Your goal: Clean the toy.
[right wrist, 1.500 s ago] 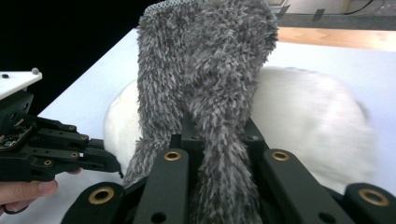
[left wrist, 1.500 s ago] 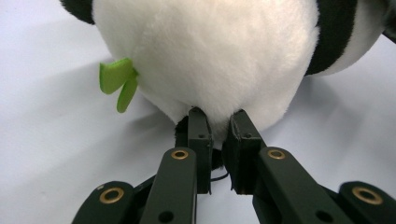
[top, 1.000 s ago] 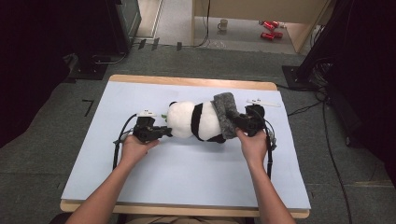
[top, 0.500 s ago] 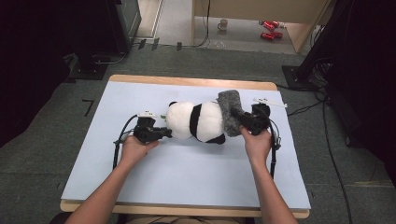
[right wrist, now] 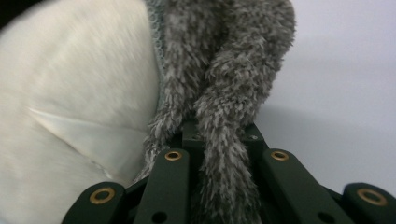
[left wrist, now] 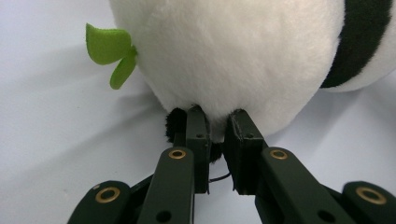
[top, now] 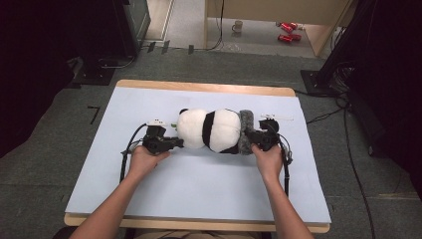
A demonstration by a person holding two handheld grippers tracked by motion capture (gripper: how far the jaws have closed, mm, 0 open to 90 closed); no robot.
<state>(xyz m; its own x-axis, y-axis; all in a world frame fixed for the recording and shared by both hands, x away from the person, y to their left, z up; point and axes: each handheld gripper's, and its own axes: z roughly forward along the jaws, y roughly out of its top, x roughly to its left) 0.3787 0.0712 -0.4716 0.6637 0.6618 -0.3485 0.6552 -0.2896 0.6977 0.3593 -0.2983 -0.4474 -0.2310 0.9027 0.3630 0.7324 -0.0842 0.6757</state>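
Note:
A black-and-white panda plush [top: 211, 130] lies on its side in the middle of the pale blue table top [top: 199, 189]. A grey fuzzy cloth [top: 245, 132] wraps its right end like a band. My left gripper [top: 174, 143] touches the panda's head end from the left. In the left gripper view its jaws [left wrist: 217, 126] pinch white fur [left wrist: 243, 51] beside a black ear, near a green felt leaf [left wrist: 109, 49]. My right gripper [top: 251, 135] is shut on the cloth. In the right gripper view the grey pile [right wrist: 224, 70] fills the jaws [right wrist: 219, 130], next to white plush [right wrist: 79, 79].
A small white strip [top: 276, 117] lies on the table behind the right gripper. Cables trail from both grippers toward the near edge. Beyond the table, on the floor, stand a mug [top: 238, 26] and red cans [top: 286, 31]. Dark equipment flanks both sides.
The right gripper has shifted slightly toward the near side with the grey cloth, which now sits as a narrower, more upright band on the panda's end. The left gripper has held still.

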